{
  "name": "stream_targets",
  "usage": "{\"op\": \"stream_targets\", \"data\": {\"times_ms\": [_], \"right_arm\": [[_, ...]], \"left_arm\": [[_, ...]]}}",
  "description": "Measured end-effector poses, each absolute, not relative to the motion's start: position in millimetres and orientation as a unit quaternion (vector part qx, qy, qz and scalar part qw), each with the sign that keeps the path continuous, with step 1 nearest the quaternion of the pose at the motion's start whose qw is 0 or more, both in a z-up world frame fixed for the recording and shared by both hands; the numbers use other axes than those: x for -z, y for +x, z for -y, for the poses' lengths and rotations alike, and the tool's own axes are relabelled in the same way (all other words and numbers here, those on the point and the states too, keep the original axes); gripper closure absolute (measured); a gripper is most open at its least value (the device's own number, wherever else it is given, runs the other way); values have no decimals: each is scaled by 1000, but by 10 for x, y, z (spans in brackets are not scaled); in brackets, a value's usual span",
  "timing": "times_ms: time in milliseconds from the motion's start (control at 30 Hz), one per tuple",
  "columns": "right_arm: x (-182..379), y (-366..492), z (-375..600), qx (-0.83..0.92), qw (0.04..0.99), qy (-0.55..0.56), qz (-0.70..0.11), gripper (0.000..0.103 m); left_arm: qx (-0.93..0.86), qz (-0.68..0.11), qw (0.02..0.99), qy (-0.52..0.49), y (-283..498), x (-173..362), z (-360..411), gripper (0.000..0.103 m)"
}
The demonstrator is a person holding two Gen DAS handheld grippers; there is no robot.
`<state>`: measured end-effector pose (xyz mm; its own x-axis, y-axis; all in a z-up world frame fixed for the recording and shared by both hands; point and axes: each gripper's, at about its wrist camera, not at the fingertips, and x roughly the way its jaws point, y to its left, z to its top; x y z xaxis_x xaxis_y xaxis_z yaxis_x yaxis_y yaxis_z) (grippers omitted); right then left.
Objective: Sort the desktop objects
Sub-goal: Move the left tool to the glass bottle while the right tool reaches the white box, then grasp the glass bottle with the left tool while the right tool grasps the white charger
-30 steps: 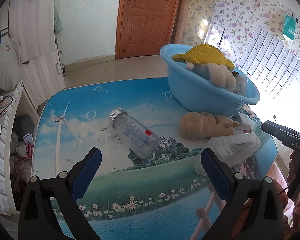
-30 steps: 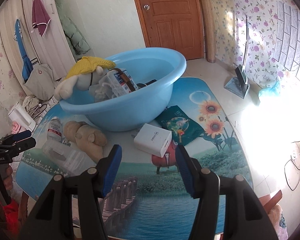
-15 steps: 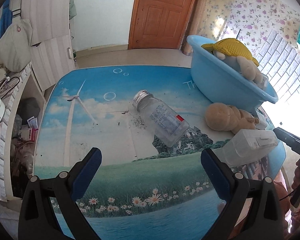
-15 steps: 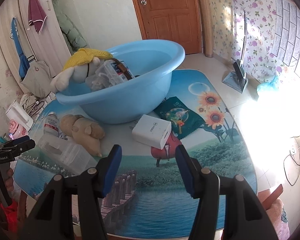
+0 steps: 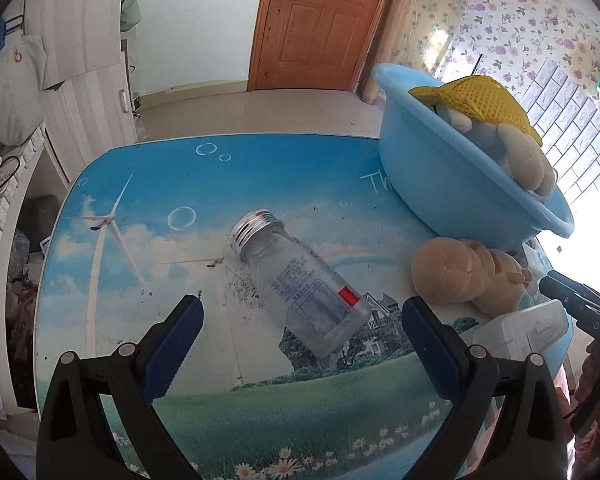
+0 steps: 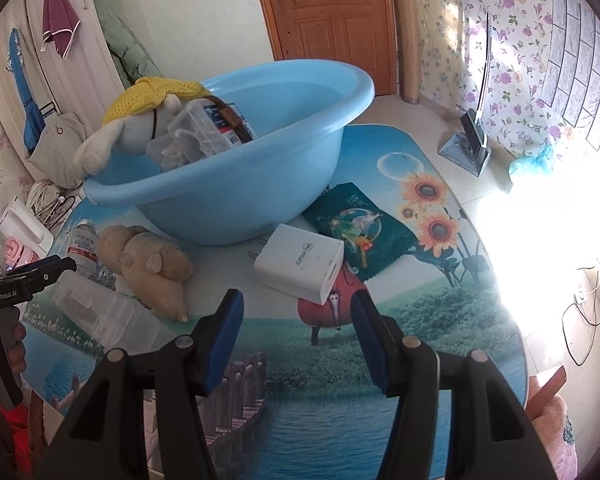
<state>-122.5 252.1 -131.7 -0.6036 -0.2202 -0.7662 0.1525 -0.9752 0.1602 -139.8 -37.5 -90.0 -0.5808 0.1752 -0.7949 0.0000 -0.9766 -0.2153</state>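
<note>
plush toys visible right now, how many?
2. A yellow-hatted plush hangs over the rim of the blue basin; a tan plush lies on the table beside the basin. More could be buried inside the basin.

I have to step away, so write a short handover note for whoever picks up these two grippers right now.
Left gripper: open, empty, hanging over the lying clear bottle.
Right gripper: open, empty, facing the white charger.
Done: yellow-hatted plush and clear containers sit in the blue basin.
Left on the table: bottle, charger, tan plush, clear plastic box, green packet.
</note>
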Motion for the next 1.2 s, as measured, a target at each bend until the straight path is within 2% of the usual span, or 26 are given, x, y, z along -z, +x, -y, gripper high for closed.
{"op": "stream_targets", "data": {"times_ms": [367, 433, 533, 567, 600, 733, 833, 1200], "right_arm": [[1362, -1401, -2456, 894, 92, 438, 32, 48], [1367, -1429, -2443, 893, 92, 438, 30, 48], [1373, -1473, -2408, 893, 92, 439, 29, 48], [1382, -1490, -2395, 892, 92, 441, 27, 47], [1389, -1498, -2385, 892, 89, 442, 24, 47], [1425, -1532, -2384, 892, 84, 443, 24, 46], [1423, -1516, -2381, 894, 93, 438, 16, 52], [1389, -1342, -2369, 892, 112, 437, 13, 52]], "left_arm": [[-882, 91, 45, -461, -1437, 964, 388, 4], [-883, 88, 45, -459, -1414, 960, 404, 13], [-884, 85, 52, -458, -1380, 936, 424, 34], [-884, 84, 55, -457, -1358, 929, 428, 49], [-884, 79, 54, -458, -1345, 922, 425, 55], [-885, 69, 58, -457, -1299, 903, 439, 55], [-886, 71, 60, -455, -1239, 895, 480, 55], [-883, 76, 72, -458, -1006, 889, 470, 56]]}}
